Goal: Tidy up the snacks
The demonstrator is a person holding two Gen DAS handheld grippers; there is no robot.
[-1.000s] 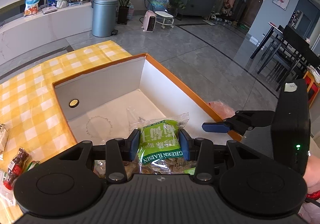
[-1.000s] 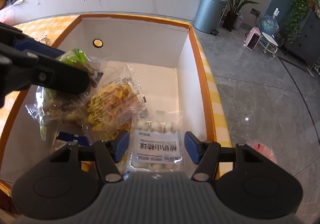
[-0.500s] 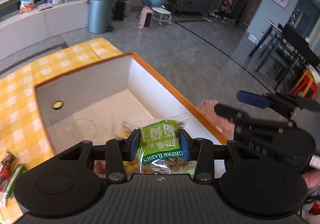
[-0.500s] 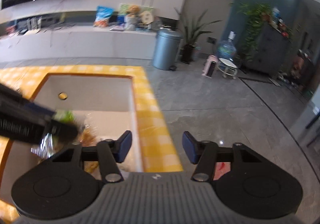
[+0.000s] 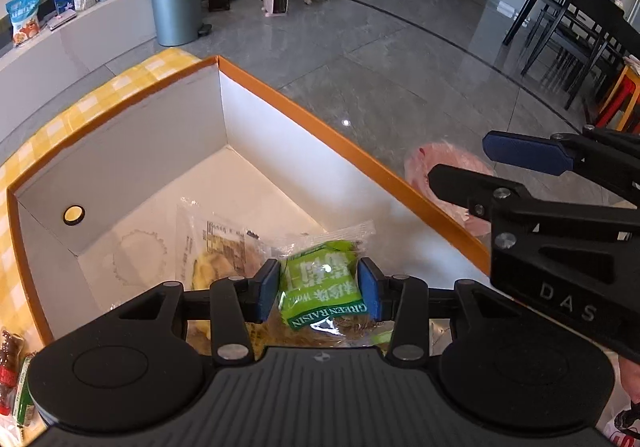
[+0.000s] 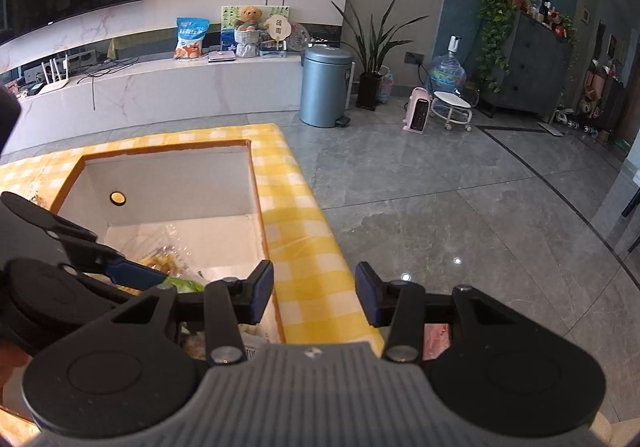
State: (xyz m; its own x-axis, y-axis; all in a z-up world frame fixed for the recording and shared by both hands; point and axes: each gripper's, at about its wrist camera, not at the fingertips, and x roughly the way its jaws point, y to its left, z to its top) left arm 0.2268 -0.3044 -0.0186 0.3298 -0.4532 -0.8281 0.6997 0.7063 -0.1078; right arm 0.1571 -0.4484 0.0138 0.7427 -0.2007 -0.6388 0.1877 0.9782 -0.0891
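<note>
A: Left gripper [image 5: 318, 289] first. Pads pinch a green raisin packet [image 5: 320, 287] by its sides; the packet hangs over the near end of the box.

B: Right gripper [image 6: 315, 293]?

A: Its jaws stand apart and bare, with only yellow check cloth [image 6: 316, 287] behind the gap. The jaws have been closing in the last second, and nothing lies between them. It sits just outside the box's right wall.

B: The box itself?

A: Orange-rimmed box [image 5: 320, 119], white inside, on the checked cloth. A clear packet of yellow biscuits [image 5: 216, 247] lies on its floor, just beyond the raisin packet. More wrapped snacks [image 5: 12, 371] lie on the cloth, outside the left wall.

B: Beyond the table?

A: Grey tiled floor, a steel bin [image 6: 326, 87], a potted plant [image 6: 374, 59].
</note>
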